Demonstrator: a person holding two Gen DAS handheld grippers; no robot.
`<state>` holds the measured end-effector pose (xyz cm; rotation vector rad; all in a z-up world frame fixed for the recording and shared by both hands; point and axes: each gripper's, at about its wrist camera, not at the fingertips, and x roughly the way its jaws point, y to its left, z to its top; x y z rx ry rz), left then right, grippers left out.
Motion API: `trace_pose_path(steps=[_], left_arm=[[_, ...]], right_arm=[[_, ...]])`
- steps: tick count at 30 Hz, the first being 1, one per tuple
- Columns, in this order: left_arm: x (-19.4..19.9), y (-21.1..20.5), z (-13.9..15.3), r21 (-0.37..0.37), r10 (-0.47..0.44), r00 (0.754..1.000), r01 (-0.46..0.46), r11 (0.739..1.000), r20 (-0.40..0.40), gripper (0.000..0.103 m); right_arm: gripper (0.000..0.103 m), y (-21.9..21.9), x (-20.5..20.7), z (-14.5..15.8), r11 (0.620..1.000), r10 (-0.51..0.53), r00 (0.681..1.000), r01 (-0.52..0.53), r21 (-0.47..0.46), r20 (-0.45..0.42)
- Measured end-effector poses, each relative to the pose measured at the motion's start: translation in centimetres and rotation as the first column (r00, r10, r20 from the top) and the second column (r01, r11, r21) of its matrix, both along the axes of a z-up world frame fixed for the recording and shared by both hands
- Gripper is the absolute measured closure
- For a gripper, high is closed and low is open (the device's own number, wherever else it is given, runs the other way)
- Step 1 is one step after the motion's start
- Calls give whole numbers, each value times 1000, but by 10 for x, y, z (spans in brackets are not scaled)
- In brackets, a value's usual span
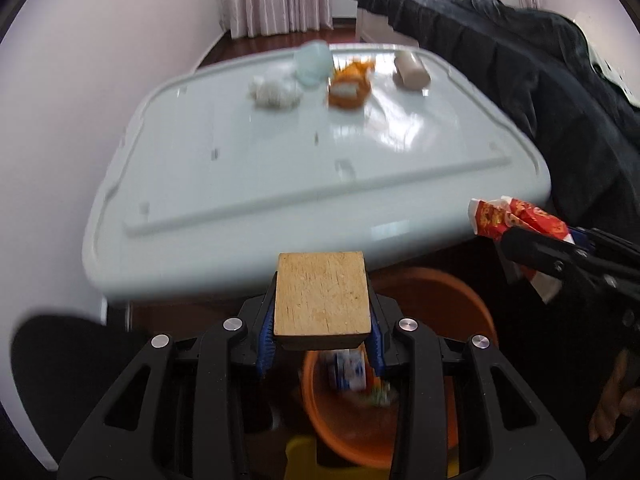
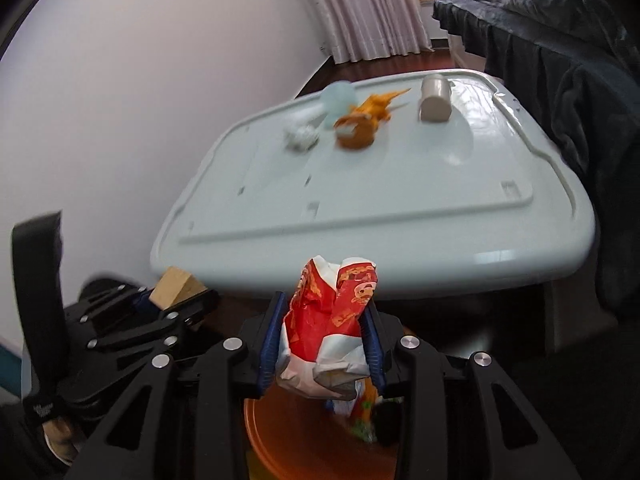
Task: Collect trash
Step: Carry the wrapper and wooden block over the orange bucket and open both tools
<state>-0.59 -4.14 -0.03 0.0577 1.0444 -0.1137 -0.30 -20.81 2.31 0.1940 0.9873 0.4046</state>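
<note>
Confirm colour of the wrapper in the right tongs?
Red with orange-gold print and a white inner side: the crumpled wrapper shows best in the right wrist view.

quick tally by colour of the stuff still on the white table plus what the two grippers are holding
White, crumpled paper wad: 1
Pale blue, cup: 1
Orange, toy animal: 1
Beige, cylinder: 1
Tan, wooden block in left gripper: 1
Red and white, crumpled wrapper in right gripper: 1
Total: 6
</note>
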Motion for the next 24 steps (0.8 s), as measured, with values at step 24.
trace_pose_path(steps=[24], left_arm=[[-9, -2, -43, -18, -30, 992, 28, 999, -124, 69]], right_arm=[[68, -5, -12, -39, 999, -29, 991, 27, -18, -133]])
